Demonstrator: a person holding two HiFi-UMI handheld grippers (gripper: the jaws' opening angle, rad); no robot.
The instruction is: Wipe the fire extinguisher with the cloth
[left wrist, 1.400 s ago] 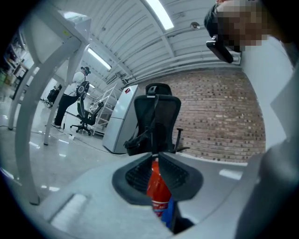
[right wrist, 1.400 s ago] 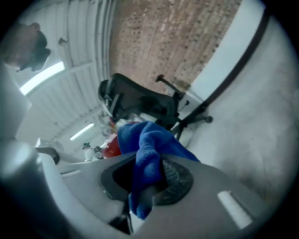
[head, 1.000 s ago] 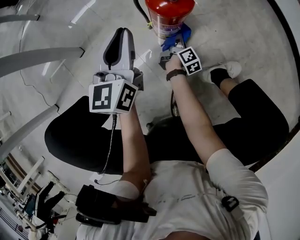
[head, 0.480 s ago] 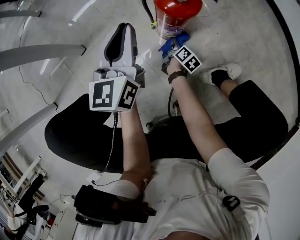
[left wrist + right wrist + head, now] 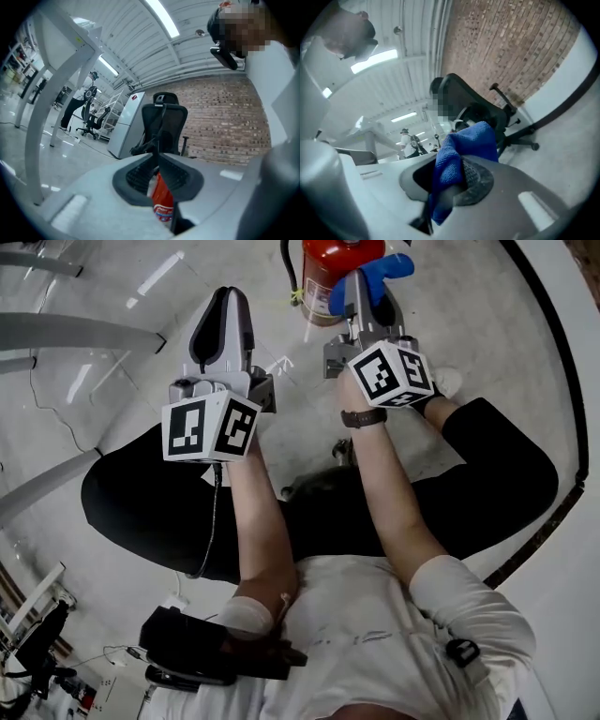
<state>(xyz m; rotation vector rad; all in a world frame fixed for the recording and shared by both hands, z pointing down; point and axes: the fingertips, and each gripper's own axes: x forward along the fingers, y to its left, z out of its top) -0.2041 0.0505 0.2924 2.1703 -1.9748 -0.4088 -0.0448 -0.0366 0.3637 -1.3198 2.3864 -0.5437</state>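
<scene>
a person is working two hand-held grippers over a glossy grey floor. the right gripper (image 5: 360, 298), its jaws clamped on a bunched blue cloth (image 5: 377, 276), is sitting higher than it was a second ago. then the cloth was down by the foot of the red fire extinguisher (image 5: 328, 261); now it is showing at the cylinder's right flank, at the top centre of the frame. whether cloth and metal are touching cannot be told from here. the right gripper view is taking in only an office chair (image 5: 476, 110) and a brick wall, with no red in it, so the cloth is probably coming off the surface at the end of an upward stroke. the left gripper (image 5: 223, 304) is hovering at upper left centre, jaws together on nothing, apart from the extinguisher. most of the cylinder is likely still waiting to be wiped.
</scene>
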